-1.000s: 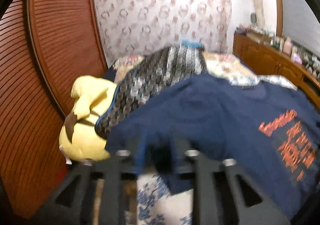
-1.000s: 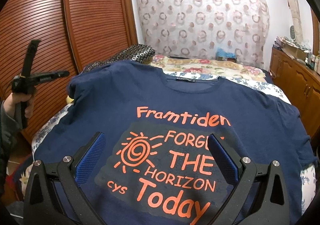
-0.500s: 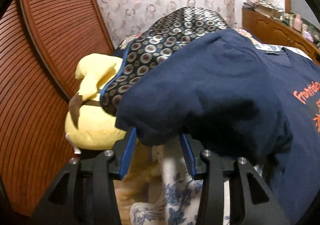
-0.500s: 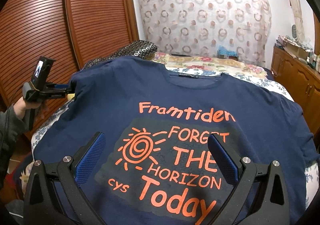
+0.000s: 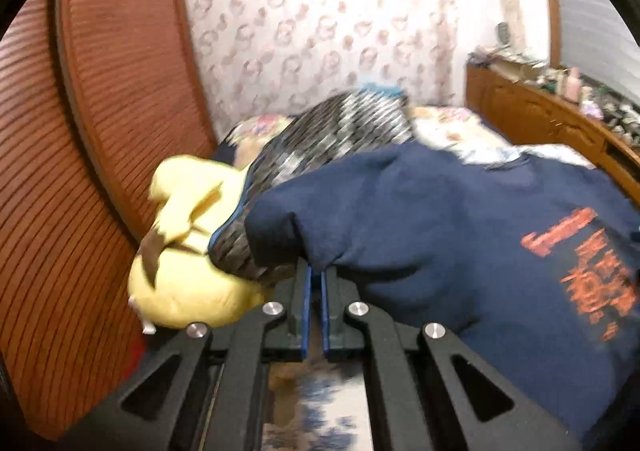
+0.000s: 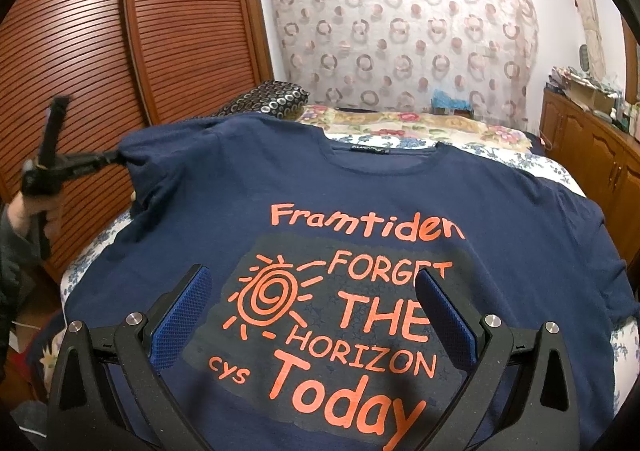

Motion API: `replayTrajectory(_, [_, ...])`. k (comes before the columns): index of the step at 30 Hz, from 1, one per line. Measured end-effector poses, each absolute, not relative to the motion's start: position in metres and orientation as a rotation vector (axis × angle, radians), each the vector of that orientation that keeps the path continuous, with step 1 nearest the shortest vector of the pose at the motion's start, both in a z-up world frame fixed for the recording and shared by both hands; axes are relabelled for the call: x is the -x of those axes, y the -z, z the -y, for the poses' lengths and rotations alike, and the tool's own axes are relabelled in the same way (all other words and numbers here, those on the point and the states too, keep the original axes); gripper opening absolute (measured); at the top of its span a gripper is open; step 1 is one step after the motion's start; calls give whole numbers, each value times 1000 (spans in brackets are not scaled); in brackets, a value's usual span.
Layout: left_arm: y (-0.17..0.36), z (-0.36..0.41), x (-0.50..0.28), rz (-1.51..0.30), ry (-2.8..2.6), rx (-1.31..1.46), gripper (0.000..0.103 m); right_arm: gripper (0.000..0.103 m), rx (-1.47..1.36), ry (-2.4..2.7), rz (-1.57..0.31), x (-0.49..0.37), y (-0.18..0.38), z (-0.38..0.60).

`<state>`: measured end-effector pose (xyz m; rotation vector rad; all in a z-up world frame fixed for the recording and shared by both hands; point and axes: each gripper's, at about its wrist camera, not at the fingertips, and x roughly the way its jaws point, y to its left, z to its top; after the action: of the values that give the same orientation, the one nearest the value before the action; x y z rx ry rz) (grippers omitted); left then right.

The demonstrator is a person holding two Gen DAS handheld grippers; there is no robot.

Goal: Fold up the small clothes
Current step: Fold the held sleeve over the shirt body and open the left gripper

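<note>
While the right gripper [image 6: 316, 315] hovers spread wide over the printed chest of the navy T-shirt [image 6: 400, 203] lying flat on the bed [image 6: 500, 159], the left gripper [image 5: 316, 283], held out sideways, pinches the shirt's sleeve edge, lifted near a yellow plush [image 5: 188, 251].

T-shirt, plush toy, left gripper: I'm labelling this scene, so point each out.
T-shirt [image 6: 360, 191], right wrist view, chest above the print.
Plush toy [image 5: 188, 283], left wrist view, yellow body.
Left gripper [image 5: 316, 275], left wrist view, fingertips pinching the sleeve.
</note>
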<state>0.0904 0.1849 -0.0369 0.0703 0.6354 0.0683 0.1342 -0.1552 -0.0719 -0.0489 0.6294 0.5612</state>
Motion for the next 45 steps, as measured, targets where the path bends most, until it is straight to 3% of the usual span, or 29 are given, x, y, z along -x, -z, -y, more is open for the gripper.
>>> replayTrajectory(9, [-10,-93,-98,-571,153,-102,1,103,12,-520,-600,-138,60,181])
replayTrajectory(11, [-11,-76,-100,-579,196,-103,11,103,4,-511,-600,-139,59,187])
replayTrajectory(13, [-9,-68,-101,-584,232,-83,30,103,3,-504,-600,-140,59,191])
replayTrajectory(22, [8,-59,-95,-609,212,-60,47,103,-1,-491,-597,-141,60,194])
replayTrajectory(31, [10,-39,-80,-626,264,-60,52,103,9,-488,-586,-142,55,195])
replayTrajectory(45, [83,-25,-64,-825,340,-81,55,103,32,-512,-584,-145,48,194])
